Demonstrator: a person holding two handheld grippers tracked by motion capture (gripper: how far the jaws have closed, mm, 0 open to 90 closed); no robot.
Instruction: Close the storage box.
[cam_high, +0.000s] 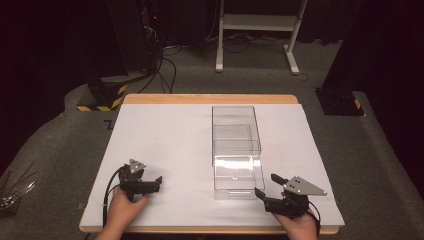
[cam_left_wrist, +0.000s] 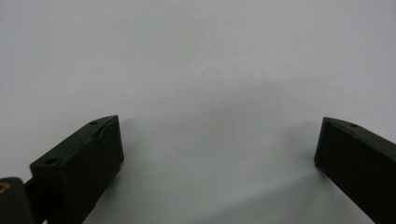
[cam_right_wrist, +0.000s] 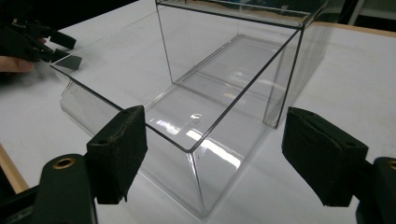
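Dark floor and stands surround a table (cam_high: 150, 99) covered by a white sheet, and on it a clear box (cam_high: 235, 131) stands right of centre with its clear drawer (cam_high: 238, 177) pulled out toward the person. The right gripper (cam_high: 266, 186) sits just beside the drawer's near right corner, jaws apart with nothing between the pads; in the right gripper view that corner (cam_right_wrist: 195, 154) stands ahead of the right gripper (cam_right_wrist: 212, 140), close to the jaws but not touched. The left gripper (cam_high: 159, 181) rests on the sheet well left of the box, and the left gripper view shows its jaws spread wide over bare sheet (cam_left_wrist: 201, 70), holding nothing. Judging by this, the step in hand looks like the approach to the drawer front, either to push it shut or to grip its wall. The next move would call for squaring the right jaws to the front wall, since the clear plastic gives little to aim at and a push off-centre could skew the drawer in its sleeve. The high view gives the whole layout; the right gripper view adds a small hole (cam_right_wrist: 196, 117) in the drawer floor and the left gripper far off (cam_right_wrist: 65, 49).
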